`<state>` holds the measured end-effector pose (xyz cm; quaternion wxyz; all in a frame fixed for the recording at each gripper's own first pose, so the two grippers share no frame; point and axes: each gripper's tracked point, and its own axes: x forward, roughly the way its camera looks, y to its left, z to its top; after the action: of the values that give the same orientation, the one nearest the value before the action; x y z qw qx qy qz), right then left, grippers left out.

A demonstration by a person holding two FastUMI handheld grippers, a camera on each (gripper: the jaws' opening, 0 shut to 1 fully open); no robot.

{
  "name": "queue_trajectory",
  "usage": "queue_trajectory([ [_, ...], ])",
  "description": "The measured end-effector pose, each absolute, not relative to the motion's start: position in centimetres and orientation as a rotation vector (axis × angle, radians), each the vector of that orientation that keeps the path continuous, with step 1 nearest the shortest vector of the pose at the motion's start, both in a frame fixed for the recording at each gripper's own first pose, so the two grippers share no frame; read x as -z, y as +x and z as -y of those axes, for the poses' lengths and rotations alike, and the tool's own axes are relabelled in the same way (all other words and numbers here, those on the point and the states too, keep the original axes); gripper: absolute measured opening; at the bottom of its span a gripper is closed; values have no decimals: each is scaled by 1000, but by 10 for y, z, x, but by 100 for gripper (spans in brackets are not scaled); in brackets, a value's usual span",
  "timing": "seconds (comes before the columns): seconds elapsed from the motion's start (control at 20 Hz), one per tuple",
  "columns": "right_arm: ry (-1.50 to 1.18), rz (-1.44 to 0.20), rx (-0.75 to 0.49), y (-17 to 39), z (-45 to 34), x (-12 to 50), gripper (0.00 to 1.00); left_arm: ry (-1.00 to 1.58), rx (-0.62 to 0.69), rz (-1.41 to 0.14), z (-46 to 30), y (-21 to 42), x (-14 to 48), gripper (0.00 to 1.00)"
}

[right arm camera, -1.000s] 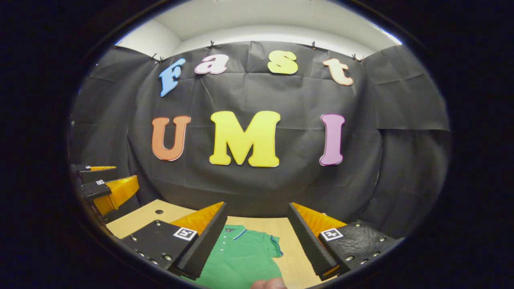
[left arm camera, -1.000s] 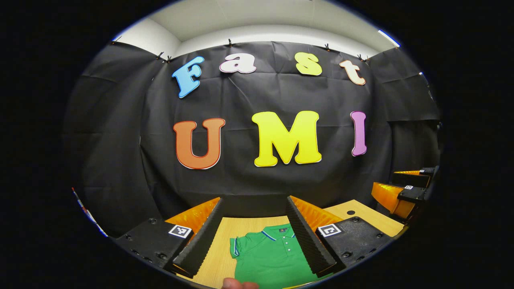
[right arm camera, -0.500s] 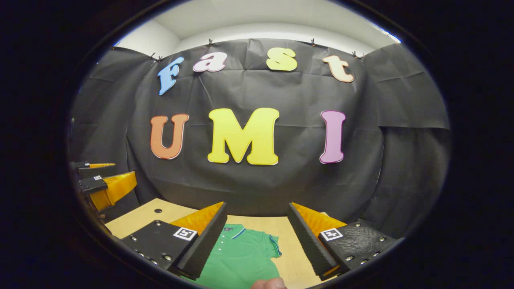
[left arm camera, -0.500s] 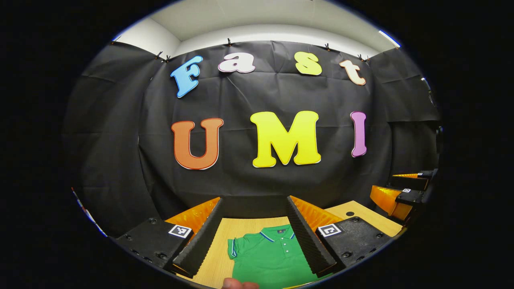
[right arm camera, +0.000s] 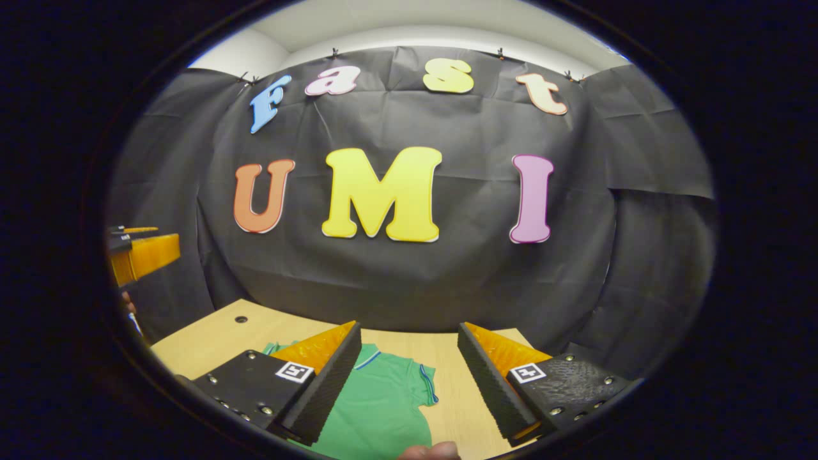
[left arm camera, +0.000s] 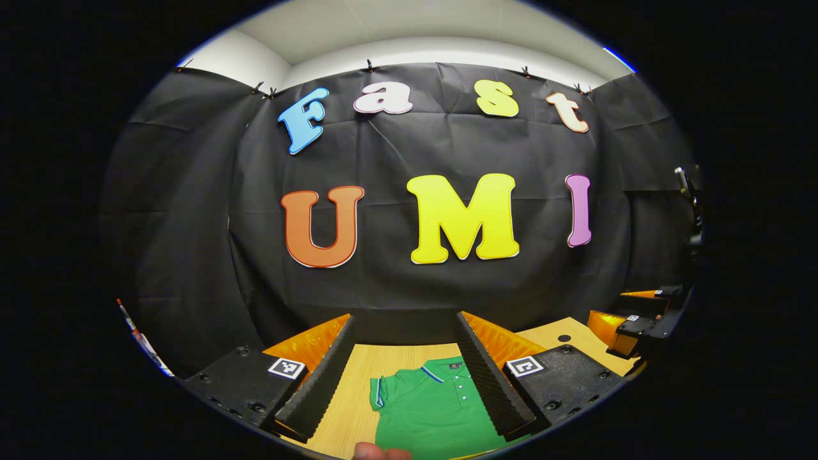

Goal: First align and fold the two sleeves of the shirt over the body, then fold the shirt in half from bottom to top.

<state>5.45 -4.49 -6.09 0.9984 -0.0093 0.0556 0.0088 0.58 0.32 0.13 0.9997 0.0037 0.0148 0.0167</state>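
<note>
A green polo shirt (left arm camera: 431, 412) with a blue-and-white trimmed collar lies flat on the wooden table (left arm camera: 358, 383). In the left gripper view its collar and one short sleeve show between the fingers. My left gripper (left arm camera: 404, 317) hangs open above it, holding nothing. In the right gripper view the shirt (right arm camera: 383, 402) lies below, its other sleeve (right arm camera: 425, 386) spread on the wood. My right gripper (right arm camera: 409, 326) is open and empty too, held above the table. Each view catches the other gripper off to the side: the right gripper (left arm camera: 639, 319) and the left gripper (right arm camera: 137, 252).
The table (right arm camera: 211, 338) ends at the black cloth wall behind it. A small round hole (right arm camera: 241, 319) sits near its far corner, also seen as a hole (left arm camera: 563, 338) in the left gripper view. A fingertip (left arm camera: 377, 452) of the holding hand shows at the bottom edge.
The right gripper has dipped, so more of the table and shirt show beneath it. In the left gripper view it sits lower at the right edge. The left gripper has barely shifted.
</note>
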Motion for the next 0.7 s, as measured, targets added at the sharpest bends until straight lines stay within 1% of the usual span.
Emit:
queue_trajectory([
  [0.35, -19, -232, -66, 108, 66, 145, 96, 11, -93, -74, -10, 4, 12, 98],
  [0.7, -18, -347, -97, 175, 84, 223, 96, 19, -206, -142, -31, -17, 37, 99],
])
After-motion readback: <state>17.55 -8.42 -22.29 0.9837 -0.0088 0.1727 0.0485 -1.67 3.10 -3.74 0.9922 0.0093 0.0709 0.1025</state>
